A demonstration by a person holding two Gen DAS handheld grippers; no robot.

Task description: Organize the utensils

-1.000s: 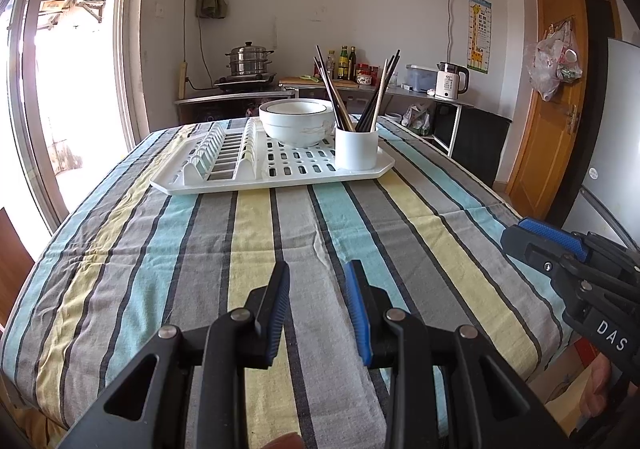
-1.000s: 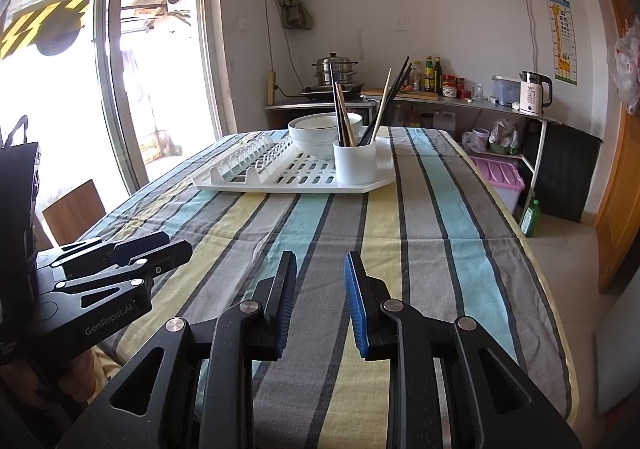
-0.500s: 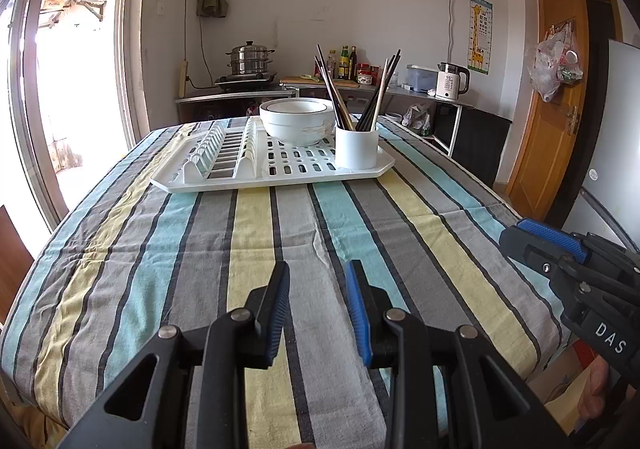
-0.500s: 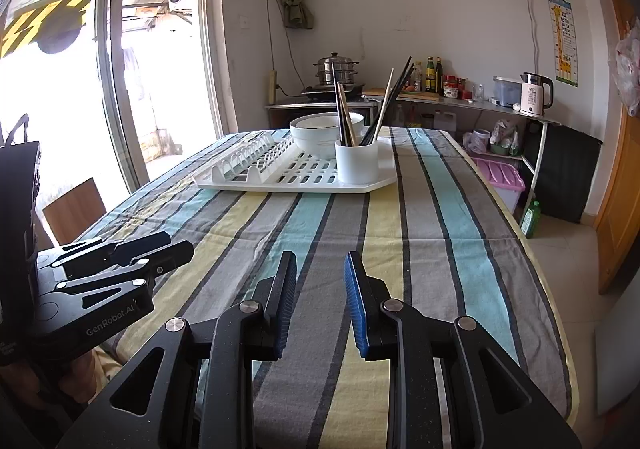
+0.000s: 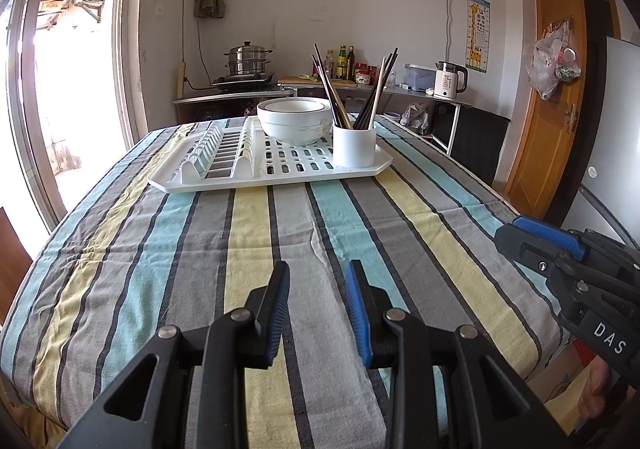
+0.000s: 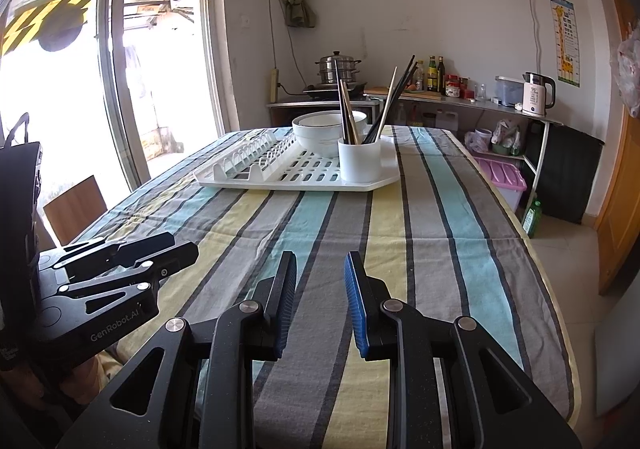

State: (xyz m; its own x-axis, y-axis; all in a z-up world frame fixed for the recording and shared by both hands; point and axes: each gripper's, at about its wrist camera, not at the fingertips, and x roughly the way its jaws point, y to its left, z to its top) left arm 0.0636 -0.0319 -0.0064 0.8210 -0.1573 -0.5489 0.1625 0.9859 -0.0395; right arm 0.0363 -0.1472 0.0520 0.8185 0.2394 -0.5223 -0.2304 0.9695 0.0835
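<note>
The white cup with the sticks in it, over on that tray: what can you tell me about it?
The white cup is a plain, straight-sided cylinder with no handle, smooth like plastic or ceramic. It stands upright on the near right corner of the white slotted drying tray, close to the white bowl; whether they touch is unclear. Chopsticks, dark and pale, stand in it, fanning left and right. Neither gripper is near it.

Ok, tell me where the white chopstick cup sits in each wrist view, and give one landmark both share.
Left wrist view: white chopstick cup stands right of centre, on the drying tray's near right corner, right of the bowl.
Right wrist view: cup just above centre, same tray corner.
Shared landmark: steel steamer pot on the back counter.
</note>
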